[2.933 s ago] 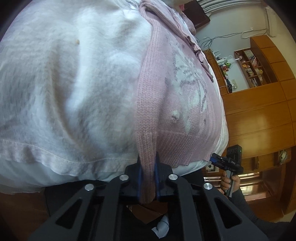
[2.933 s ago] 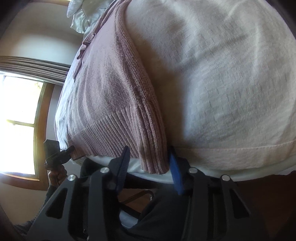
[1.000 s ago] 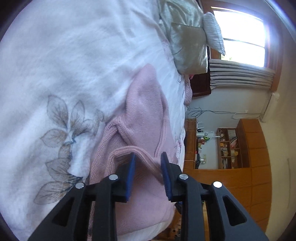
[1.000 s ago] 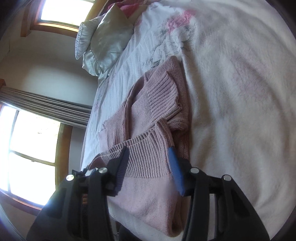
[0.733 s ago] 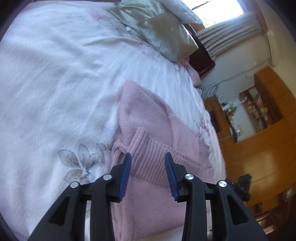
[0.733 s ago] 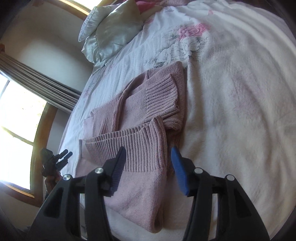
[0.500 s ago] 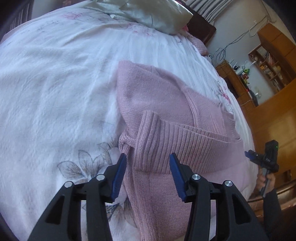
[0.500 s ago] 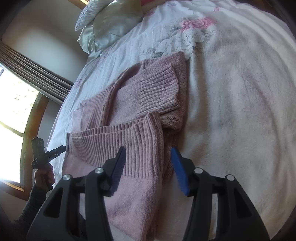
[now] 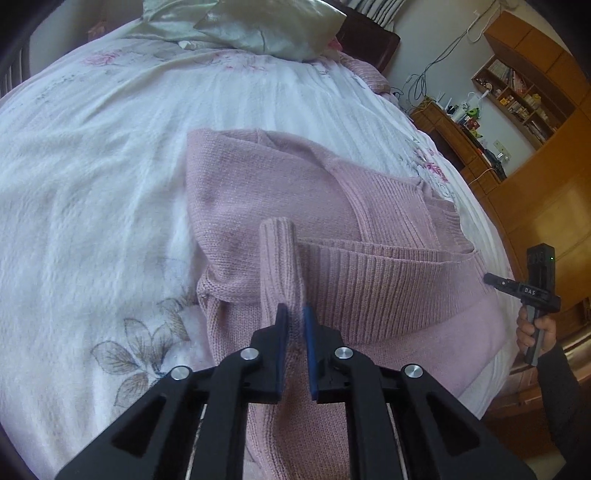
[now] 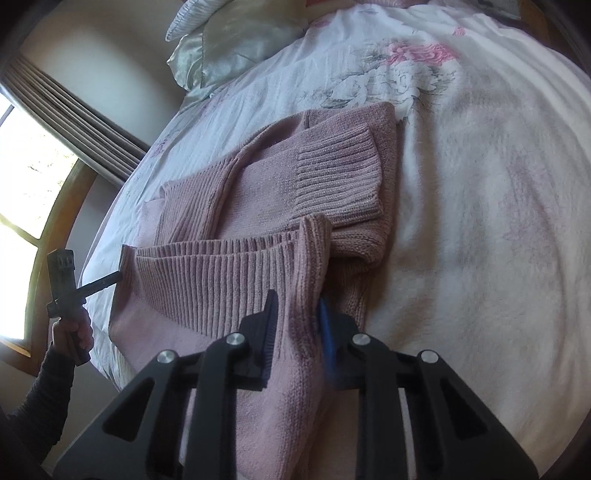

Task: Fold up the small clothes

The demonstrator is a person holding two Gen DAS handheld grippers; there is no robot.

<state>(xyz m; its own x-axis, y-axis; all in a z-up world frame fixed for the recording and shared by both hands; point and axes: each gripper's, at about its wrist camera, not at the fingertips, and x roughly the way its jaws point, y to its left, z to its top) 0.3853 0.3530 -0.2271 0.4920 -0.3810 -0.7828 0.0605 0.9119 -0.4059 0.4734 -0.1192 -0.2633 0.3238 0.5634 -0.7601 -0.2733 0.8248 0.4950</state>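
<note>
A pink knit sweater [image 9: 258, 192] lies folded on the white flowered bedspread [image 9: 92, 166], its ribbed hem doubled back over the body. My left gripper [image 9: 294, 326] is shut on a raised ridge of that hem at the sweater's left corner. In the right wrist view, the sweater [image 10: 258, 184] shows a ribbed sleeve cuff [image 10: 340, 173] folded across its top. My right gripper [image 10: 298, 323] is shut on a pinched ridge of hem at the right corner. A hand [image 9: 535, 332] holds the right gripper at the sweater's far edge in the left wrist view.
Silky green pillows [image 9: 258, 29] sit at the head of the bed. A wooden cabinet with shelves [image 9: 546, 177] stands to the right of the bed, a curtained window [image 10: 22, 166] to the left. Bare bedspread [image 10: 480, 184] spreads beside the sweater.
Half a second ago both grippers hung open over the hem's corners. Both have now shut on the ribbed hem, each pinching up a ridge of fabric.
</note>
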